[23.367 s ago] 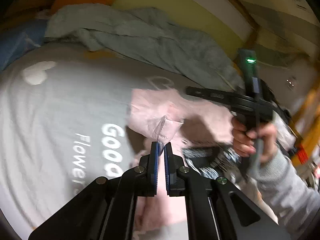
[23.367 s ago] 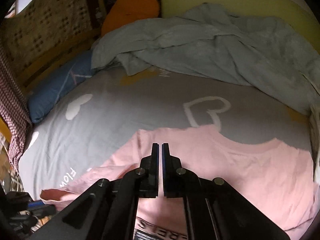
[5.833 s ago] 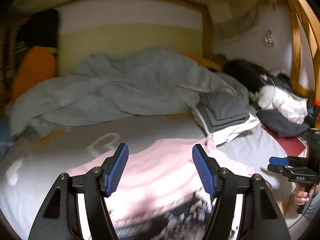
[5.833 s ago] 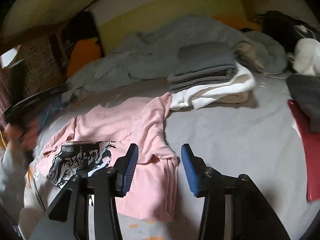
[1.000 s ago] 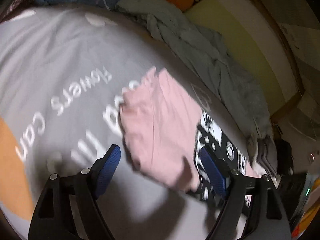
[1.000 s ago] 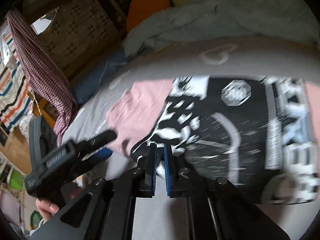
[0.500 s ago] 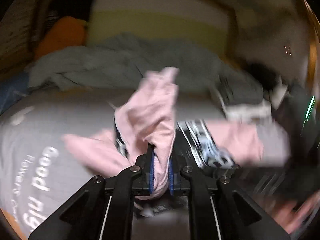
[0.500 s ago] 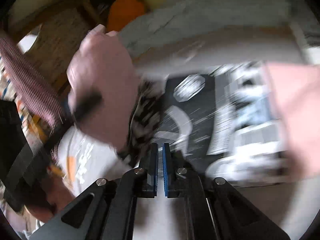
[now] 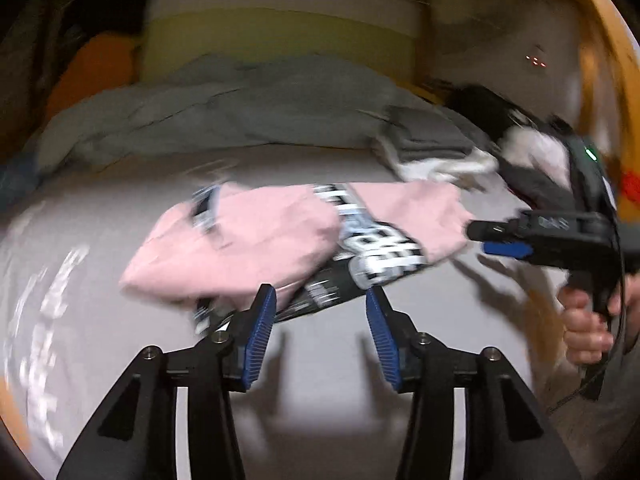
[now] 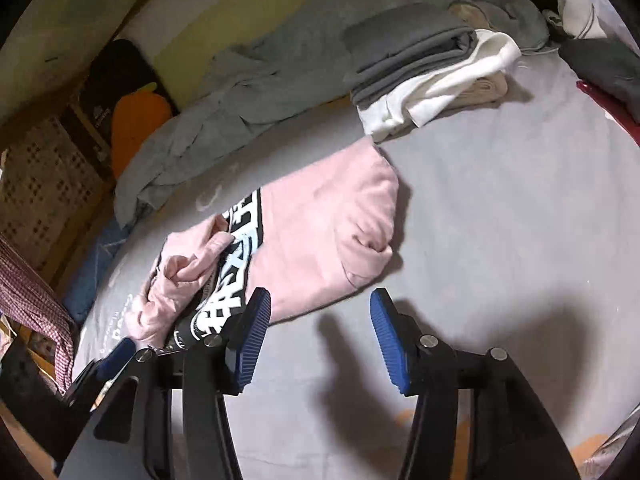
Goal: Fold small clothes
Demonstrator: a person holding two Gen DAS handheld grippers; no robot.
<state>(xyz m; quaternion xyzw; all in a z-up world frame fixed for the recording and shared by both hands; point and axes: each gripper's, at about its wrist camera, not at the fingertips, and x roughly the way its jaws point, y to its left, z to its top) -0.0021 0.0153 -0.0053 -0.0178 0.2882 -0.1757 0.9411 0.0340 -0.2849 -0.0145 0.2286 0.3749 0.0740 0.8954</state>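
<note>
A pink T-shirt (image 9: 256,248) with a black-and-white print lies on the grey bed sheet, both its sides folded inward over the print. In the right wrist view the same pink T-shirt (image 10: 320,236) lies just beyond and left of the fingers. My left gripper (image 9: 320,336) hovers above the shirt's near edge, its jaws opening, nothing between them. My right gripper (image 10: 318,344) is likewise opening and holds nothing; in the left wrist view the right gripper (image 9: 504,240) sits at the right in a hand (image 9: 584,320), beside the shirt's right end.
A rumpled grey duvet (image 10: 256,76) lies along the headboard. A stack of folded grey and white clothes (image 10: 424,68) sits beyond the shirt. Dark clothes and a red item (image 10: 608,96) lie at the right. An orange cushion (image 10: 136,128) and a blue pillow (image 10: 100,264) lie at the left.
Both grippers were shut on the shirt's sides and carried them over the middle. Now both have let go and stand open, drawn back from the shirt.
</note>
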